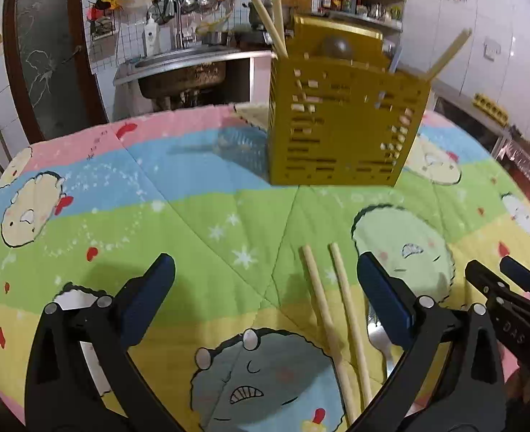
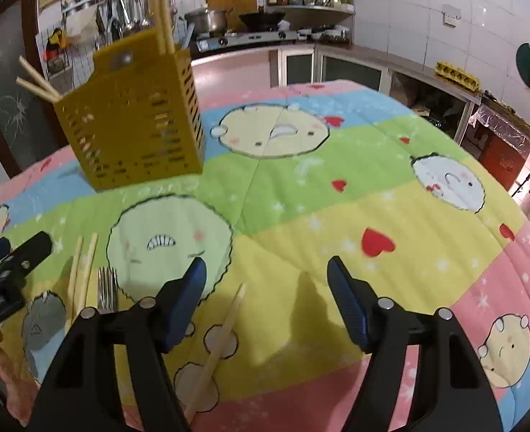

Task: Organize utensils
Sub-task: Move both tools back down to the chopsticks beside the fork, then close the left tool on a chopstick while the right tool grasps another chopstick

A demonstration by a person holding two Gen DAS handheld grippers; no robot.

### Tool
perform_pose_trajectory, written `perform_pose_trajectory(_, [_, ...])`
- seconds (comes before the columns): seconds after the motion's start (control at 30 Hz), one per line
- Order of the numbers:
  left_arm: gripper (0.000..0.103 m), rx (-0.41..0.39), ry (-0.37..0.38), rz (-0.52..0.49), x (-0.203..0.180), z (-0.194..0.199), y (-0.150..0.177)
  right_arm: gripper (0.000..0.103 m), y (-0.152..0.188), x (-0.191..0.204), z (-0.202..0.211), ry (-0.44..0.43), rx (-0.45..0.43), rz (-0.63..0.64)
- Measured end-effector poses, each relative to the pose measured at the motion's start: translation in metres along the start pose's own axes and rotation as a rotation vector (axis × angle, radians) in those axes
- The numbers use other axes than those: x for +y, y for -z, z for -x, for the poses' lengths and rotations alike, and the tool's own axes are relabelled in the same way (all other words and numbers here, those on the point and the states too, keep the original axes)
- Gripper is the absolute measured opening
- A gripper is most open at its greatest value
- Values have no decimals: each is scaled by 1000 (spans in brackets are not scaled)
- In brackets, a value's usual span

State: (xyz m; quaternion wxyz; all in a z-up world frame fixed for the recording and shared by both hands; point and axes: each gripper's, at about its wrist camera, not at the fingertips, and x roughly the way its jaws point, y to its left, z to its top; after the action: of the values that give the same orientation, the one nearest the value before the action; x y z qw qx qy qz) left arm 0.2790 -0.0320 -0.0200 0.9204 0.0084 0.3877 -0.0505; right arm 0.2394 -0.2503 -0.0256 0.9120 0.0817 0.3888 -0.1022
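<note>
the left gripper (image 1: 265, 280) hangs low over the cartoon-print cloth (image 1: 192, 223), jaws spread wide and holding nothing. a pair of chopsticks (image 1: 337, 324) lies on the cloth between its fingers, close to the right-hand one, with a fork (image 1: 380, 342) just beside them, partly hidden by that finger. the right gripper (image 2: 266, 288) is open too, empty, a single chopstick (image 2: 221, 338) lying by its left finger. farther back stands the yellow slotted utensil holder (image 1: 344, 118), more chopsticks poking out of it.
</note>
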Motion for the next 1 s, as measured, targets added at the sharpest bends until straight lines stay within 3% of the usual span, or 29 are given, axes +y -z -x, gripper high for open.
perform_pose_trajectory(0.13, [89,31,-8,-12,-3,-11,3,55,6,6,-8,7,44,7])
perform_pose_trajectory(0.33, [66,95,32,-13,-6,-24,9,46,9,7,-16,5,79,-9])
perform_pose_trajectory(0.37, [59,110,40,-19,-8,-27,9,43,9,7,-16,-1,83,-15])
perform_pose_trajectory(0.47, [54,118,39,-29,-14,-30,11,34,9,10,-16,-2,87,-9])
perform_pose_trajectory(0.7, [28,145,85,-32,-21,-34,5,16,6,18,-20,-2,93,11])
perform_pose_trajectory(1.0, [12,175,98,-44,-29,-39,0,9,1,19,-25,-17,104,-9])
